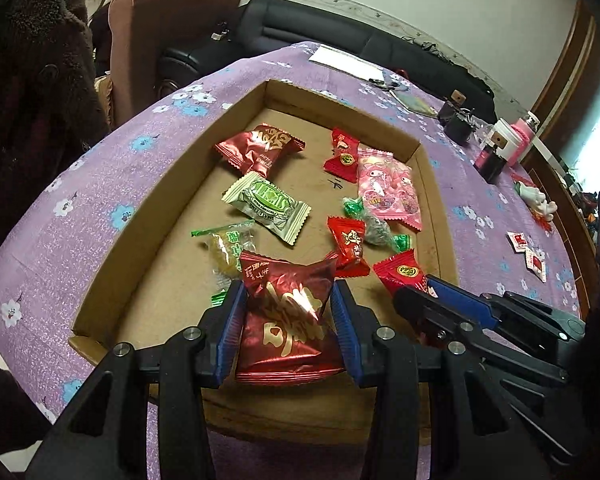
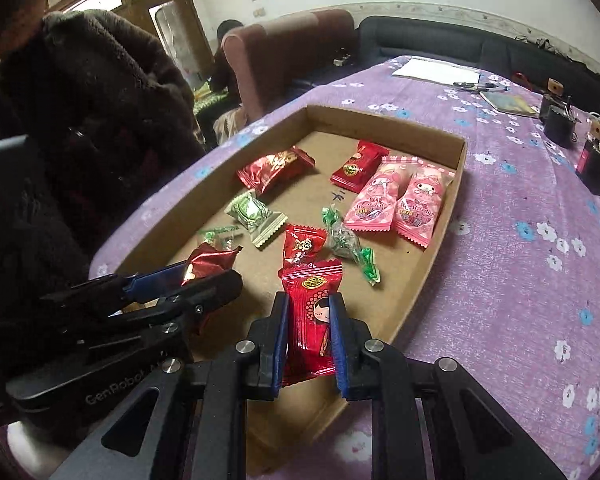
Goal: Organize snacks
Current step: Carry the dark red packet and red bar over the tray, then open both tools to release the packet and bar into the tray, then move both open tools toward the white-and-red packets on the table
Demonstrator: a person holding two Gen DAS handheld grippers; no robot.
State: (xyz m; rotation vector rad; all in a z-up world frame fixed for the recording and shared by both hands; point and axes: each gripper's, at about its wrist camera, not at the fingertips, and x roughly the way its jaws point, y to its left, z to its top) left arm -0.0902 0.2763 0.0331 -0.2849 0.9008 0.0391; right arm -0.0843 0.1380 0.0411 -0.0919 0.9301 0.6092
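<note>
- Your left gripper (image 1: 288, 312) is pinching a dark red foil packet (image 1: 288, 332) by its sides; the packet hangs between the pads over the near end of the cardboard tray (image 1: 236, 100).
- Your right gripper (image 2: 309, 336) is clamped on a slim red candy packet (image 2: 310, 320), also over the tray's near end, just to the right of the left tool.
- Both snacks look ready to be set down. Lower each one to the tray floor before you let go, so neither bounces out.
- Keep the two tools apart as you release: their tips sit close together here and could knock each other.
- Straight ahead of the left tool lie a clear green-edged sweet (image 1: 226, 248), a green-and-white packet (image 1: 266, 208) and another dark red packet (image 1: 260, 148); pick a bare patch.
- Ahead of the right tool are a small red candy (image 2: 302, 246), a green twist-wrapped sweet (image 2: 346, 242) and pink packets (image 2: 396, 200).
- Two small red-and-white sachets (image 1: 528, 250) lie on the purple cloth (image 1: 80, 216), outside the tray to the right.
</note>
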